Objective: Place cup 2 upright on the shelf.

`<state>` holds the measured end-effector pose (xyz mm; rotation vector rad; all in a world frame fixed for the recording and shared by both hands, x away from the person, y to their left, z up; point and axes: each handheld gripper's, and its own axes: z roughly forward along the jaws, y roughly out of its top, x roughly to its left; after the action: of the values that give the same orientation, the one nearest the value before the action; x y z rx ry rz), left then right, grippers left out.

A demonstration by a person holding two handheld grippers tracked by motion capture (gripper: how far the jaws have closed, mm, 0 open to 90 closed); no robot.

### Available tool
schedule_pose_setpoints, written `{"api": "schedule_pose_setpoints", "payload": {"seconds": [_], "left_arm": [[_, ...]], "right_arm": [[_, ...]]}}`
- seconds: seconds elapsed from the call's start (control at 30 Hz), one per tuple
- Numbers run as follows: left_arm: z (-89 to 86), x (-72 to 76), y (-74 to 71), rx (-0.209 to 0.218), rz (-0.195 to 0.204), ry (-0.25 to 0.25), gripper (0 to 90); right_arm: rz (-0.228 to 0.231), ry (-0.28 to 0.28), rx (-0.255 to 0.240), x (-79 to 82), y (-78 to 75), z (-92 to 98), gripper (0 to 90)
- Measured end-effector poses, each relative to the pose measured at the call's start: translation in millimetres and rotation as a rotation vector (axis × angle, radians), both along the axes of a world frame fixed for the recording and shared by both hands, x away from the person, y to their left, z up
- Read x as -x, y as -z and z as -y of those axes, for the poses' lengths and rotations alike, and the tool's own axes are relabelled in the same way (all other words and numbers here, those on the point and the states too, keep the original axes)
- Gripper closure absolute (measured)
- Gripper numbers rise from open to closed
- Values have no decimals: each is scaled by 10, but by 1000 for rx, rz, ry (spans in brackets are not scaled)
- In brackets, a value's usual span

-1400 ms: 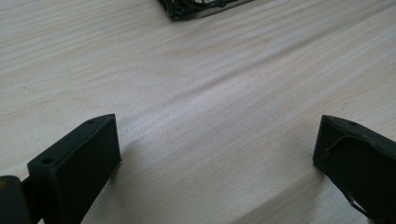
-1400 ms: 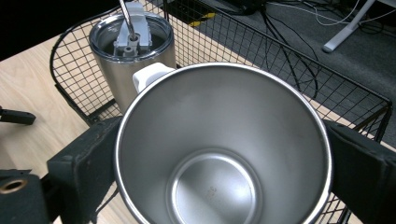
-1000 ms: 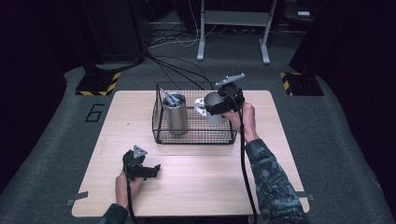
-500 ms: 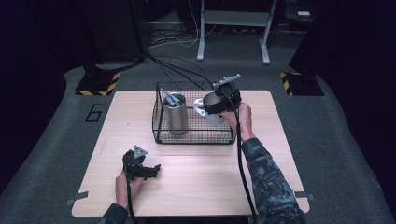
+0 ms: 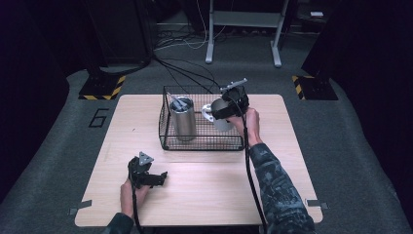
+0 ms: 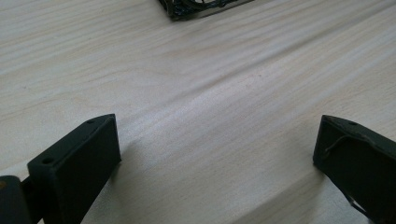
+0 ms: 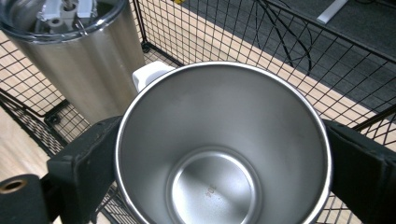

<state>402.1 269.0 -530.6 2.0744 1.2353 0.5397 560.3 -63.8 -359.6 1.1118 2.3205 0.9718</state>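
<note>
An empty steel cup (image 7: 219, 144) sits between the two black jaws of my right gripper (image 5: 225, 110), which is shut on its sides. In the high view the steel cup (image 5: 221, 116) hangs tilted over the right half of the black wire basket (image 5: 202, 142). A tall steel tumbler (image 5: 182, 118) with a clear lid stands upright in the basket's left half, and the tumbler (image 7: 74, 51) shows beside the held cup. A white piece (image 7: 147, 74) peeks out behind the cup's rim. My left gripper (image 5: 155, 178) rests low on the table's front left, open, with only bare wood (image 6: 219, 121) between its jaws.
The wooden table (image 5: 292, 146) has bare room in front of and to both sides of the basket. Cables (image 5: 190, 73) run across the grey floor behind the table. A metal stand (image 5: 243, 29) is farther back.
My right gripper has carried the steel cup a little to the left and down over the basket. The left gripper has stayed in place.
</note>
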Motion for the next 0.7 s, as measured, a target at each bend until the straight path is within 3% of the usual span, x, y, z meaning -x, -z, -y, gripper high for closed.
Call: {"api": "schedule_pose_setpoints", "payload": {"seconds": [0.7], "left_arm": [[0,0,0,0,0,0,4]], "right_arm": [[-80,32,13,-179,289,-39,55]]}}
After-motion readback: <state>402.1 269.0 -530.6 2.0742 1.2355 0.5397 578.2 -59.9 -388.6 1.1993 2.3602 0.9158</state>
